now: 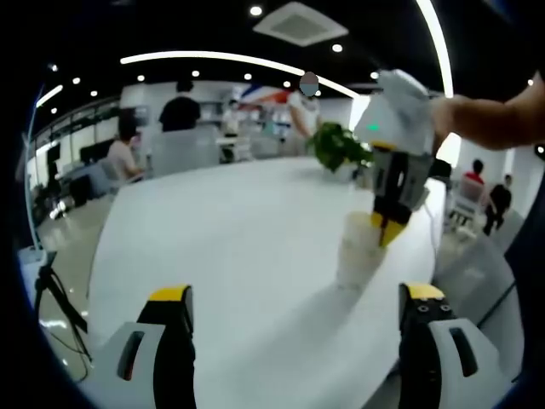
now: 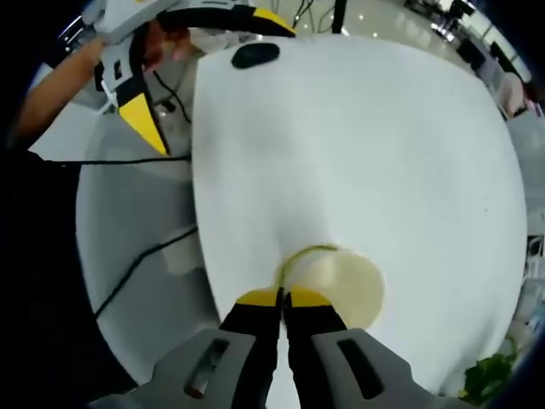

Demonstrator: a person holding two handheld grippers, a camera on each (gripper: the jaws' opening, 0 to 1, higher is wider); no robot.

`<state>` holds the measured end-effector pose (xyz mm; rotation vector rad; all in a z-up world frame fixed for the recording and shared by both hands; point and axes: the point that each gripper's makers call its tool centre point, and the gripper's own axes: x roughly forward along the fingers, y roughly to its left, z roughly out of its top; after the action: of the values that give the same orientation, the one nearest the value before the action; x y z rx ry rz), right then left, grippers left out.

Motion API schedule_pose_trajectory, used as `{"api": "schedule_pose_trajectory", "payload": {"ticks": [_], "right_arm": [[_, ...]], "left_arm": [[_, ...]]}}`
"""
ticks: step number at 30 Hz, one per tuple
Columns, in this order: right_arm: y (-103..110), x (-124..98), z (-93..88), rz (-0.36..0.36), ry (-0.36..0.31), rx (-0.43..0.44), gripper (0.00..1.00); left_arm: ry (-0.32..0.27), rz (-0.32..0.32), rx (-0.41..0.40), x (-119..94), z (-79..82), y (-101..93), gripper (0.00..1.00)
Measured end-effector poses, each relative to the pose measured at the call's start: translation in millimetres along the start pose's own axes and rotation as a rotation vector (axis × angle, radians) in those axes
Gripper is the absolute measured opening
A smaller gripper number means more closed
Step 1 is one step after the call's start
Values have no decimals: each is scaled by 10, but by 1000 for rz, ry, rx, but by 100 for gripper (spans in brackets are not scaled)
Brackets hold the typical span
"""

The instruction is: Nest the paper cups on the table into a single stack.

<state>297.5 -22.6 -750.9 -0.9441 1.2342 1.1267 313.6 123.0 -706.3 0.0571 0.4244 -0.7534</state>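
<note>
Cup stack stands on the white table toward its far right edge, upright, cream paper, looks like several already nested. Paper cups: light, thin-walled, crush easily, so judged best taken by the rim with a light pinch, not squeezed across the body; tall stack probably tips if nudged sideways. Right gripper comes down from above onto the stack top, a person's bare arm behind it; in the right gripper view its jaws are pressed together at the near rim of the cup, apparently pinching the rim wall, though the exact contact is hidden by the yellow tips. Left gripper hangs low over the table with jaws spread wide, nothing between them, well short of the stack. The left gripper view gives the side profile: stack height, upright stance, a plant behind it, people seated far back. The right gripper view looks straight down: open cup mouth, a dark flat object near the far table edge, cables on the floor, and the left gripper at upper left.
</note>
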Motion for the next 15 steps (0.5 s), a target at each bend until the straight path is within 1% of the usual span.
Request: {"api": "schedule_pose_trajectory", "payload": {"ticks": [4, 15], "right_arm": [[9, 63, 8, -5, -5, 6, 0], [-20, 111, 8, -23, -8, 1, 0]], "left_arm": [[-1, -2, 1, 3, 10, -11, 98], [8, -6, 3, 17, -11, -9, 98]]}}
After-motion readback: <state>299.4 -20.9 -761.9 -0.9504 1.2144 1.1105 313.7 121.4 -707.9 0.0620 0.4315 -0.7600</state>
